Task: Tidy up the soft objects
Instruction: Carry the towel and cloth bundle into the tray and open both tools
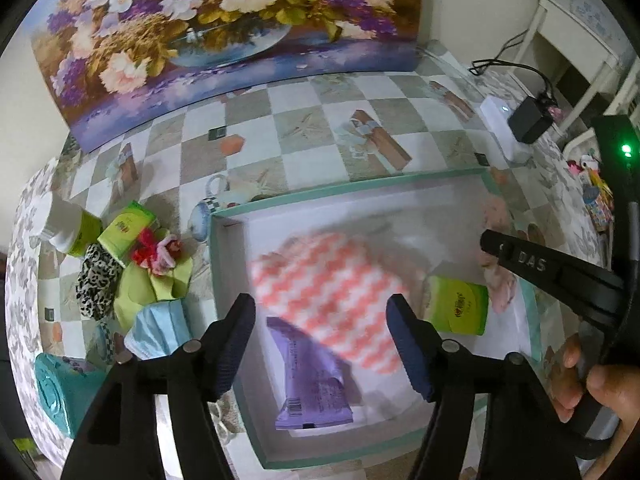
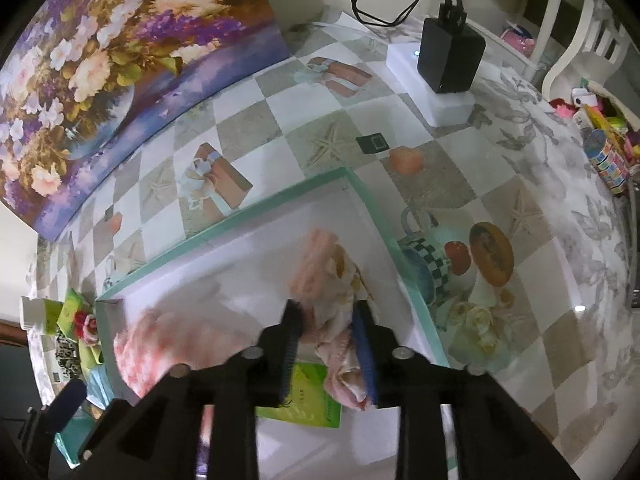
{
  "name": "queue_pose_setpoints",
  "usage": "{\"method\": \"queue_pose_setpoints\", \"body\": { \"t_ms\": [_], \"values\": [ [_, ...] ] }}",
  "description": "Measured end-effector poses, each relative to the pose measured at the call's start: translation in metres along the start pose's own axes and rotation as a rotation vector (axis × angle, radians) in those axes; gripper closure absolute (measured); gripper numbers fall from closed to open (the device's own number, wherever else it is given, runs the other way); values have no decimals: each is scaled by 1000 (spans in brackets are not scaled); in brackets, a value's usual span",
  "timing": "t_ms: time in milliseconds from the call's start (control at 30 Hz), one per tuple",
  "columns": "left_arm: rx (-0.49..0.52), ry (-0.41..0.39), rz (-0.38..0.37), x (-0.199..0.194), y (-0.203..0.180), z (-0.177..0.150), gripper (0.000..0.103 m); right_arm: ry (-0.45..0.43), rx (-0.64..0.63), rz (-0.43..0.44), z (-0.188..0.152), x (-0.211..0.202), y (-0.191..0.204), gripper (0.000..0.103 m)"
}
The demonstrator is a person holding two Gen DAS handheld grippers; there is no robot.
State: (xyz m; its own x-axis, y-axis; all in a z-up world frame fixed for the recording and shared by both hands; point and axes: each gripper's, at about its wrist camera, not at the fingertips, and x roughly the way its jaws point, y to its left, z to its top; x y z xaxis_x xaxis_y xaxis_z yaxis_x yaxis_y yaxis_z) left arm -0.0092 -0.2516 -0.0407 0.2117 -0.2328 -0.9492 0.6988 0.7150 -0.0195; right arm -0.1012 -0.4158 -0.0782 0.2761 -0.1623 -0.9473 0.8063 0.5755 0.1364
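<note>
**Sorting soft items into a teal-rimmed box, part done**

Hovering over a shallow white box with a teal rim (image 1: 224,216), the left gripper (image 1: 320,344) stands wide with nothing between its fingers. Below it in the box lie a blurred pink-and-white zigzag cloth (image 1: 332,280), a purple packet (image 1: 308,380) and a green tissue pack (image 1: 460,308). The right gripper (image 2: 328,348) is part open, a pale pink cloth (image 2: 332,312) bunched between its fingers at the box's right side; whether the pads press it is unclear. Left to sort, by the look of it, on the tabletop (image 1: 304,120) just beside the box: a leopard-print cloth (image 1: 94,280), a blue mask (image 1: 160,332), artificial flowers (image 1: 156,252) and another green pack (image 1: 126,228).
</note>
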Motion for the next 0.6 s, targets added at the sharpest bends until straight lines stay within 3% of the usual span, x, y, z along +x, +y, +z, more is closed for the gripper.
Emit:
{"method": "queue_pose_setpoints", "body": {
  "t_ms": [33, 233, 300, 600],
  "values": [
    [-11, 5, 3, 1, 3, 1, 26, -2, -3, -8, 1, -2, 0, 52],
    [-100, 26, 24, 6, 27, 3, 20, -25, -30, -31, 3, -12, 8, 35],
    [-130, 25, 36, 7, 36, 4, 13, -32, -41, -34, 3, -15, 12, 31],
    [-285, 6, 34, 0, 87, 6, 13, -73, -121, -52, 0, -29, 40, 18]
  ]
}}
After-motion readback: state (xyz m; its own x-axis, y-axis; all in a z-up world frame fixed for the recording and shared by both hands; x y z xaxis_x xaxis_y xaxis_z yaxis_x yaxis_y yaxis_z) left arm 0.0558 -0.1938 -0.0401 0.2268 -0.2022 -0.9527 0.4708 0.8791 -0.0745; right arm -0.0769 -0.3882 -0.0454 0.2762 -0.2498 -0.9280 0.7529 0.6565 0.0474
